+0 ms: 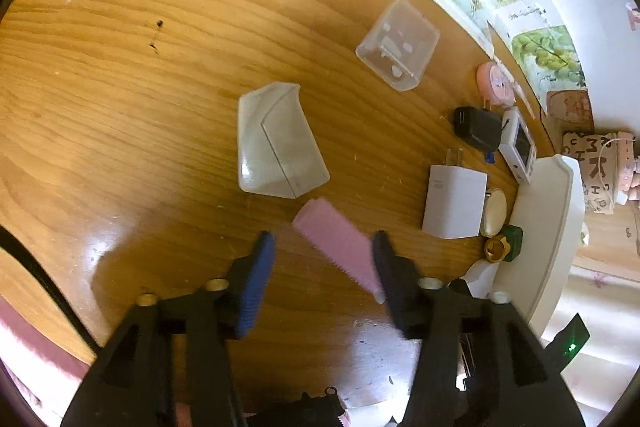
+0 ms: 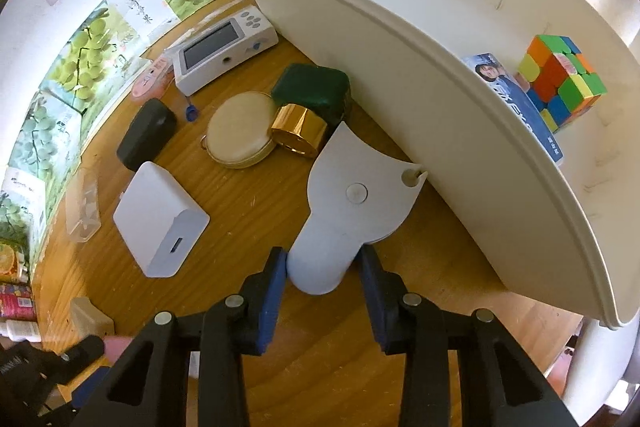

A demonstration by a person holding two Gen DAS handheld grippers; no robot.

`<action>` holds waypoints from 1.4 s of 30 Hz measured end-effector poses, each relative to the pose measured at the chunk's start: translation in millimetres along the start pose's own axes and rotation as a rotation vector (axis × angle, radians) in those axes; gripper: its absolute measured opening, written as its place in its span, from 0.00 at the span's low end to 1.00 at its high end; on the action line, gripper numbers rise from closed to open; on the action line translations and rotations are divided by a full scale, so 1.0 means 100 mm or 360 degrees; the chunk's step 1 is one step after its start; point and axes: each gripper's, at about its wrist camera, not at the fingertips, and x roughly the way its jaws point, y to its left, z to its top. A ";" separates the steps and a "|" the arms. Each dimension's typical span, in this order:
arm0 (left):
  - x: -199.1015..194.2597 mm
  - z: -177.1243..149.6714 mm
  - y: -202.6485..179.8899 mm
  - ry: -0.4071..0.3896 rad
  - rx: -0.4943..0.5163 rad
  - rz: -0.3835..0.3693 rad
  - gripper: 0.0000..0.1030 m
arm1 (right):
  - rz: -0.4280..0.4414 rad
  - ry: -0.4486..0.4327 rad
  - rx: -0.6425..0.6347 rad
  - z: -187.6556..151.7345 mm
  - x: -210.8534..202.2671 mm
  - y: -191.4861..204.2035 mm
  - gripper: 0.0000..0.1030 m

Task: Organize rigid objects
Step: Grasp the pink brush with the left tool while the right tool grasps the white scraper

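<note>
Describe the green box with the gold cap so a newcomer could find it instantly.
Start at the big white curved tray on the wooden table. Against its outer wall sits the dark green box, beside a round cream compact. Only it has a shiny gold cap.

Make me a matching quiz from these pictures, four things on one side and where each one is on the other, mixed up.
Things:
1. pink comb
2. cube
3. gold cap
4. grey handle

Places:
A. inside the white bin
B. between the right gripper's fingers
C. against the green box
D. between the left gripper's fingers

Pairs: 1-D, 2-A, 3-C, 4-B
</note>
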 end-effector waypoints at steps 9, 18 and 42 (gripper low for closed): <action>0.07 -0.09 0.02 0.0079 -0.0086 0.0025 0.74 | 0.0083 0.0030 -0.0018 -0.05 -0.06 -0.07 0.34; 0.25 -0.19 0.01 0.0254 -0.0155 0.0003 0.75 | 0.0152 0.0047 -0.0070 -0.13 -0.18 -0.16 0.34; 0.41 -0.14 -0.10 0.0285 -0.0312 -0.0182 0.34 | 0.0465 -0.0034 -0.0375 -0.10 -0.48 -0.15 0.32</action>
